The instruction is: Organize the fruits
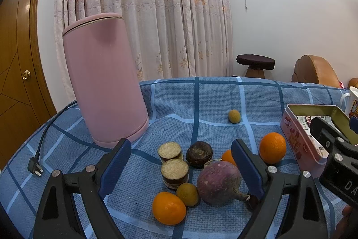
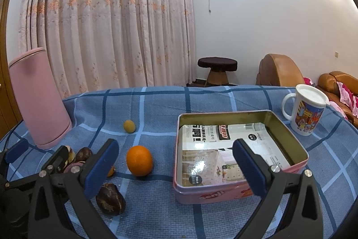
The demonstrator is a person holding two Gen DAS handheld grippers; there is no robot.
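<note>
My left gripper (image 1: 181,166) is open and empty, low over a cluster on the blue checked cloth: two cut dark rounds (image 1: 173,162), a dark round fruit (image 1: 199,153), a purple beet (image 1: 220,183), a small brown-green fruit (image 1: 188,194) and an orange (image 1: 169,208) in front. Another orange (image 1: 272,147) lies by the pink tin (image 1: 299,145), a third (image 1: 227,157) peeks behind the right finger. A small yellow fruit (image 1: 234,116) lies farther back. My right gripper (image 2: 176,169) is open and empty before the open tin (image 2: 237,192), near an orange (image 2: 139,160) and a dark fruit (image 2: 110,198).
A tall pink canister (image 1: 105,86) stands at the left, with a black cord and plug (image 1: 34,168) beside it. A lidded printed mug (image 2: 307,109) stands right of the tin. The tin holds printed paper (image 2: 214,153). A stool and sofas sit beyond the table.
</note>
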